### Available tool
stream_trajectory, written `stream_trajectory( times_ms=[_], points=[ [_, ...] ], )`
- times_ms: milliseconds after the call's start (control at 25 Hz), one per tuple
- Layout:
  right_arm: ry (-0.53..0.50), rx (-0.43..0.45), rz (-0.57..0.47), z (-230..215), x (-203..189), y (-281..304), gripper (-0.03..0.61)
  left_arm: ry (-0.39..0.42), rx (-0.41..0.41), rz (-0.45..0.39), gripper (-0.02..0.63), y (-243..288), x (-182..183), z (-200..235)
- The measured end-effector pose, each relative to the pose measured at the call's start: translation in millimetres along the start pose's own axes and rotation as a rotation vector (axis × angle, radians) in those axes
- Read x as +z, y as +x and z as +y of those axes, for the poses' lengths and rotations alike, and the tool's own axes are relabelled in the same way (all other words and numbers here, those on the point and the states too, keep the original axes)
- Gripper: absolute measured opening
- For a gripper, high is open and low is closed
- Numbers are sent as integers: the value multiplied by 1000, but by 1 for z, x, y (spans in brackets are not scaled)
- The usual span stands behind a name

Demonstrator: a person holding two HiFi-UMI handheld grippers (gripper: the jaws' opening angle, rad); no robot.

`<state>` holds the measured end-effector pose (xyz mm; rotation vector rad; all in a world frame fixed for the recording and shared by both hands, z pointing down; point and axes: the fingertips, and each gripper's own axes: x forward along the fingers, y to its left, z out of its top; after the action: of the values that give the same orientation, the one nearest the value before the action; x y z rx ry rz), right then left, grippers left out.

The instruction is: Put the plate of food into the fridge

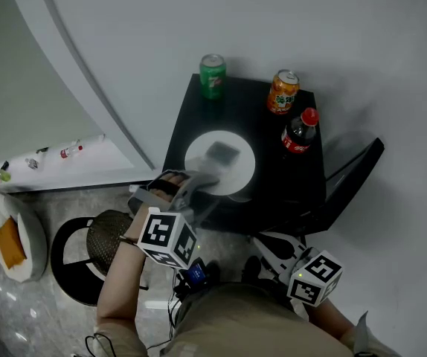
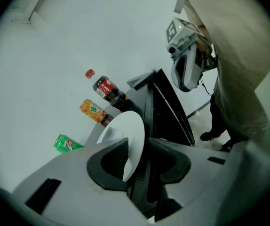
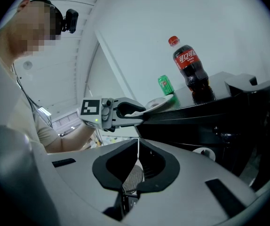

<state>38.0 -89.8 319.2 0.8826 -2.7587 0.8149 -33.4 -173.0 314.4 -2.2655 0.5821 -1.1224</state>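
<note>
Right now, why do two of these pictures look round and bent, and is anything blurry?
Left gripper view: a wide-angle lens, dark corners, the plate squeezed into a sliver. Right gripper view: same bulge, yet the cola bottle is sharp; the mosaic patch was added afterwards. Head view: no bulge, but the plate looks washed-out and soft.

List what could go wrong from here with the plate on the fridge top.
1. The left gripper holds the plate by its near rim only; lifted, it may tilt and shed the food.
2. The cola bottle stands close beside the plate; a sideways swing could topple it.
</note>
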Motion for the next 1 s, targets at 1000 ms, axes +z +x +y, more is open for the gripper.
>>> stream_trajectory(
  times_ms=[1000],
  points=[
    [356,104,-67,-2,27,39,25,31,21,-51,84,-17,8,-17]
  ],
)
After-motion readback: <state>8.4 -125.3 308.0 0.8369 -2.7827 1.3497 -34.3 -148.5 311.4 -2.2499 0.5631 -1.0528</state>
